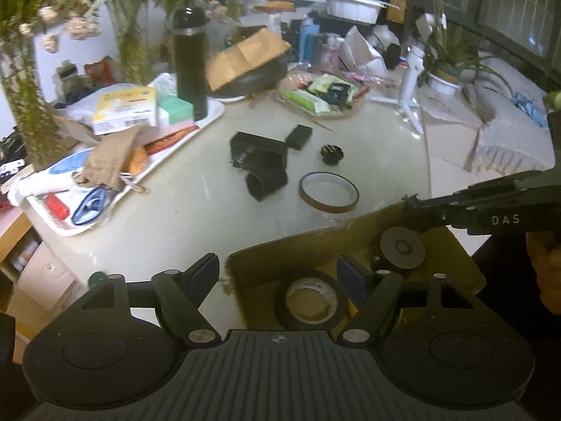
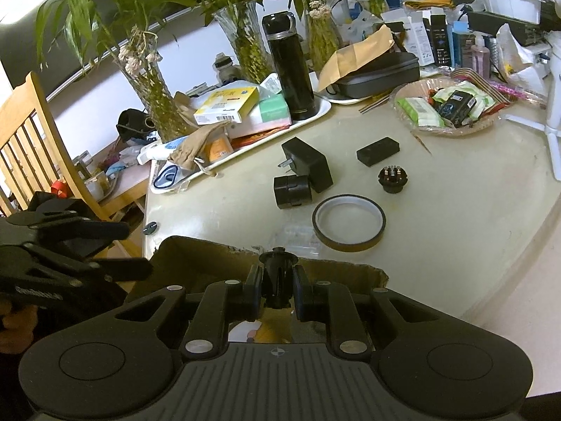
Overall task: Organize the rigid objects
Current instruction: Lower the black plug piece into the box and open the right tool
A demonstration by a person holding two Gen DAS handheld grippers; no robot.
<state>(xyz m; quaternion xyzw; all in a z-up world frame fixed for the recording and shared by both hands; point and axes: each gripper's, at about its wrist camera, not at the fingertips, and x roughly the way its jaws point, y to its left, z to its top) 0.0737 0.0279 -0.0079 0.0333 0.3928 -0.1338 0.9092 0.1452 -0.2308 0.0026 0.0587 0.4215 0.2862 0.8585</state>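
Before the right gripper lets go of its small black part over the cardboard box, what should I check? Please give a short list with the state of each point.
1. Right gripper shut on the small black part: ok.
2. Part above the cardboard box: ok.
3. Room inside the box beside the black tape roll and round black disc: ok.
4. Left gripper open, holding nothing: ok.
5. Left gripper clear of the drop spot: cannot tell.
6. Brown tape ring on the table outside the box, not yet sorted: not ok.

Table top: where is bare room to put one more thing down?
Bare: the cream table right of the amber tape ring, and left of the two black adapter blocks. Crowded: the white tray, the wicker basket.
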